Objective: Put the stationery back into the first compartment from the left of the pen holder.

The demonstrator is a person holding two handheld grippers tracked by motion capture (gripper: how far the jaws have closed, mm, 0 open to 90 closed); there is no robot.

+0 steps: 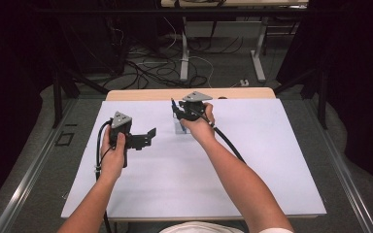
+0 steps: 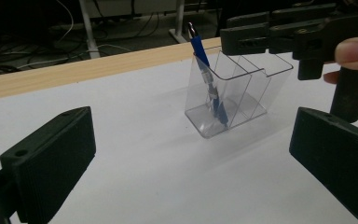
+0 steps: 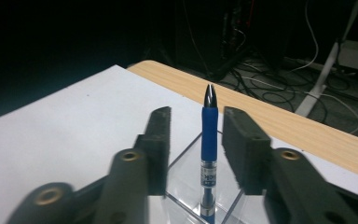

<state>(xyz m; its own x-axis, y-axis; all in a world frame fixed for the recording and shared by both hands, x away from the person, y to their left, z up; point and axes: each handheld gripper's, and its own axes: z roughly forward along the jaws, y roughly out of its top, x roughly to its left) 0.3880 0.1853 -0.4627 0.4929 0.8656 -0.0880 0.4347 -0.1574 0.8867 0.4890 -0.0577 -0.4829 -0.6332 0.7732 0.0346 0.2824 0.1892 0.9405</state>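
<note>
A clear plastic pen holder (image 2: 233, 100) with several compartments stands on the white sheet near the far edge, also seen in the high view (image 1: 180, 127). A blue pen (image 2: 208, 74) leans in its leftmost compartment, tip up. My right gripper (image 3: 196, 122) hovers over the holder, open, and the blue pen (image 3: 209, 130) rises between its jaws with a gap on each side. From the left, that right gripper (image 2: 228, 29) sits just above the holder's rim. My left gripper (image 1: 150, 137) is held wide open to the left of the holder, with nothing in it.
The white sheet (image 1: 252, 160) covers most of the table, and a strip of wood (image 1: 145, 93) shows along the far edge. Beyond it are floor cables (image 1: 150, 68) and white table legs (image 1: 184, 53). Dark curtains stand at both sides.
</note>
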